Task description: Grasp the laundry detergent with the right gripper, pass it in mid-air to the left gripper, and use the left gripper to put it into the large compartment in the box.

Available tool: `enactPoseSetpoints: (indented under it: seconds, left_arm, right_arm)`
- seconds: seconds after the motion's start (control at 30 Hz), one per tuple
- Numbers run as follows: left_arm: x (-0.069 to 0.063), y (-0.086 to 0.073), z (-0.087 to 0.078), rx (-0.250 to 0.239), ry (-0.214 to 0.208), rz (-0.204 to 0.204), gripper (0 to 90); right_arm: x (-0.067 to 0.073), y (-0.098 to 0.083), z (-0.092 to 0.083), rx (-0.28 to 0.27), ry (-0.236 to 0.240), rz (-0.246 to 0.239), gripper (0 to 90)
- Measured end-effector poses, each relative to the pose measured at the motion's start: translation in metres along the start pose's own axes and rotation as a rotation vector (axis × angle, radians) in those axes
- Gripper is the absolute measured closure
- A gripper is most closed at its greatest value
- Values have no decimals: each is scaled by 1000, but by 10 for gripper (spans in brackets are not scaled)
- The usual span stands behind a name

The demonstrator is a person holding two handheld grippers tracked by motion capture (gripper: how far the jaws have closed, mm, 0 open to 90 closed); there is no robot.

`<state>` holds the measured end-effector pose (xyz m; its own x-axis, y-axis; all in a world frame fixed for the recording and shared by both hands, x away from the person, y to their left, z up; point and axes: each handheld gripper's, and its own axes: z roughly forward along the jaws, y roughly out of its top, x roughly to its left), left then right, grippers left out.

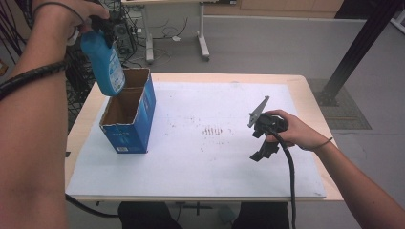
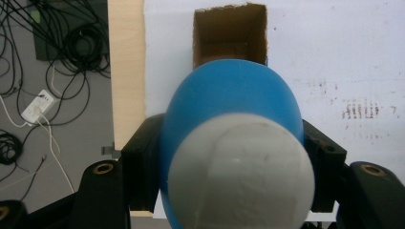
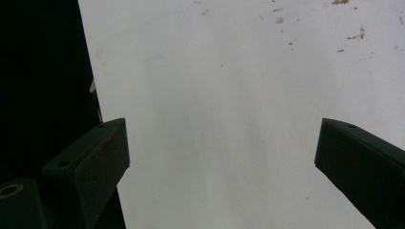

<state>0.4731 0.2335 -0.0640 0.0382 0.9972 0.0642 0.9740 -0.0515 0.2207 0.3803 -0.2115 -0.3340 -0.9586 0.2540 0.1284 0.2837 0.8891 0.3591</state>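
A blue bottle (image 1: pixel 103 64) with a pale grey cap (image 2: pixel 239 174) hangs bottom-down just over the open top of a blue cardboard box (image 1: pixel 130 114) at the table's left. My left gripper (image 1: pixel 102 25) is shut on the bottle near its cap end. In the left gripper view the bottle (image 2: pixel 229 95) sits between the two black jaws, with the box's brown inside (image 2: pixel 230 33) beyond it. My right gripper (image 1: pixel 263 149) rests low over the white sheet (image 1: pixel 200 143) at the right, open. In the right gripper view, nothing sits between the jaws of the right gripper (image 3: pixel 222 152).
The white sheet covers most of the wooden table (image 1: pixel 305 86) and carries faint reddish marks (image 1: pixel 212 130) near its middle. Cables (image 2: pixel 62 52) lie on the floor left of the table. Another table's legs (image 1: pixel 203 40) stand behind, and a black post (image 1: pixel 356 52) rises at the far right.
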Motion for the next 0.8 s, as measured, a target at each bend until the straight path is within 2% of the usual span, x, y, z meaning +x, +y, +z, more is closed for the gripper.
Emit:
enactPoseSetpoints:
  seconds: [0.13, 0.33, 0.63, 0.8]
  left_arm:
    - [1, -1, 10, 10, -17, -1, 373]
    - [-3, -3, 26, 32, -6, 6, 373]
    - [-4, -8, 49, 56, -28, 10, 373]
    - [-6, -9, 61, 65, -15, 17, 373]
  right_arm:
    - [0, 0, 0, -3, -3, 0, 44]
    - [1, 0, 1, -3, -1, 0, 44]
    - [2, -1, 2, -4, 1, 1, 44]
    - [2, 0, 2, -6, 2, 2, 43]
